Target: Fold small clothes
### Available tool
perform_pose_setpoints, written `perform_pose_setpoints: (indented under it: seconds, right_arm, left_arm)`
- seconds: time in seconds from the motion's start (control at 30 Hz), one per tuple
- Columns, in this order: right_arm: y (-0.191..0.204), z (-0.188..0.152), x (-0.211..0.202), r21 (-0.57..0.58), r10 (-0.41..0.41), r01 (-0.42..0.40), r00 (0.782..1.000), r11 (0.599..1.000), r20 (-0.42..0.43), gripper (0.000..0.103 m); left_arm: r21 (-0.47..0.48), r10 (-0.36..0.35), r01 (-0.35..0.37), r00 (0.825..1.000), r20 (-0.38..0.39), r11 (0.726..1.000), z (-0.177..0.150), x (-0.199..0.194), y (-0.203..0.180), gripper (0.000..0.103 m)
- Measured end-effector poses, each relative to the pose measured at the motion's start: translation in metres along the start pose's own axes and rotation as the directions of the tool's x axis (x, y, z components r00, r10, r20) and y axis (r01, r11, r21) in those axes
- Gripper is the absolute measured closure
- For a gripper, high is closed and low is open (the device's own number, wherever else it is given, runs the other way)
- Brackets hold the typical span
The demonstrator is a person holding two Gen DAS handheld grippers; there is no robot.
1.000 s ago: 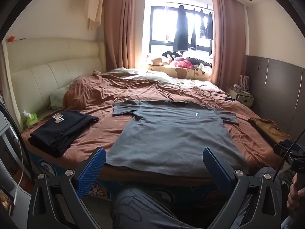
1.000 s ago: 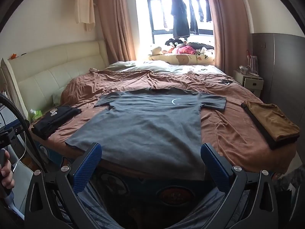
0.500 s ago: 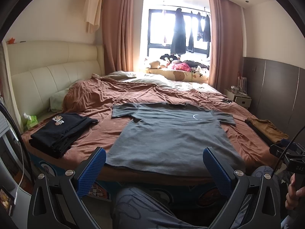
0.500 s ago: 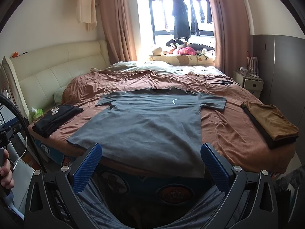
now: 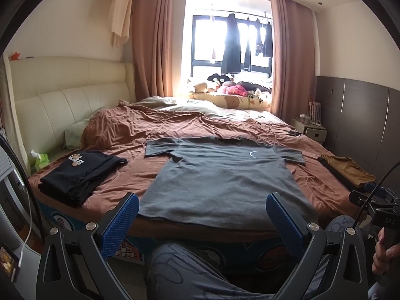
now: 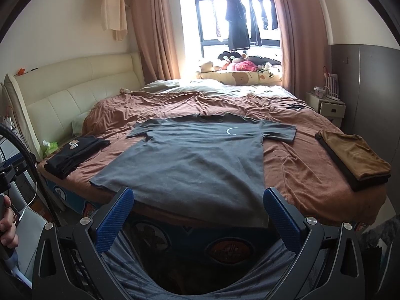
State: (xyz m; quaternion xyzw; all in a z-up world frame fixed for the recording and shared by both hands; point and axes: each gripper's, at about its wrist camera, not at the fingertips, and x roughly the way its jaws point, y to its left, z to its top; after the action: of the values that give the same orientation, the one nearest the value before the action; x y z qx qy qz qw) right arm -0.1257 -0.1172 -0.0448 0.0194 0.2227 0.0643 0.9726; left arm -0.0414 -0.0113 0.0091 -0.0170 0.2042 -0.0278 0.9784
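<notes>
Grey T-shirt (image 5: 220,182) spread flat, front up, on the brown bedspread (image 5: 175,127), hem at the near bed edge.

Left to right: a folded black garment (image 5: 80,175) lies well apart from the shirt, which has both sleeves out and a small white arc on its chest; a folded tan garment (image 6: 355,155) lies at the far right. The left gripper (image 5: 202,222) and right gripper (image 6: 197,217) hover short of the hem, fingers spread, empty. Only the left wrist view shows the person's patterned trouser leg (image 5: 190,272).
</notes>
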Motion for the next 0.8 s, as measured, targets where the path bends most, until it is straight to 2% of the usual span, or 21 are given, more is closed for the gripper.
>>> perform_pose_setpoints:
  seconds: [0.8]
  right_arm:
    - [0.007,-0.007,-0.012,-0.008,-0.007,0.007,1.000,1.000,0.014,0.000]
  left_arm:
    - [-0.006,-0.003,0.003,1.000,0.026,1.000,-0.012,-0.019,-0.001,0.001]
